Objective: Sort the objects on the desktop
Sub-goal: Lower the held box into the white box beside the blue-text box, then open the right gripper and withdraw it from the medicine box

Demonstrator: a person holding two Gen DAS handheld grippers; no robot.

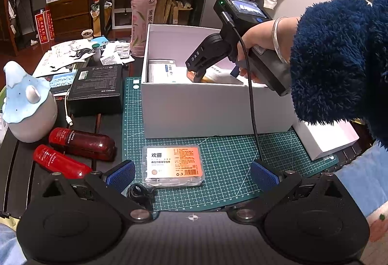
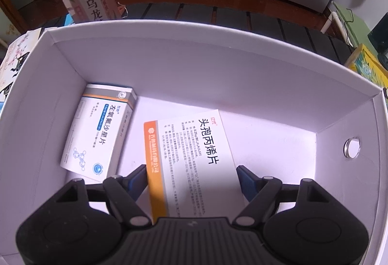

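The right gripper (image 2: 192, 177) is reaching down into the white box (image 2: 169, 29), its jaws standing wide on either side of the orange-and-white medicine box (image 2: 191, 163). Whether the pads are pressing its edges I cannot tell; it seems to be lying on the box floor. A blue-and-white medicine box (image 2: 97, 131) is lying just beside it at about 10 o'clock. If the jaws are lifting away while still pinching, the medicine box could be dragging up and tipping against its neighbour.

The left gripper (image 1: 192, 174) is hovering with jaws open and empty over the clear floss-pick case (image 1: 173, 165) on the green cutting mat (image 1: 230, 168). At 9 o'clock two red bottles (image 1: 80, 143) are lying on the table. Closing off-centre could be skidding the slick case away.
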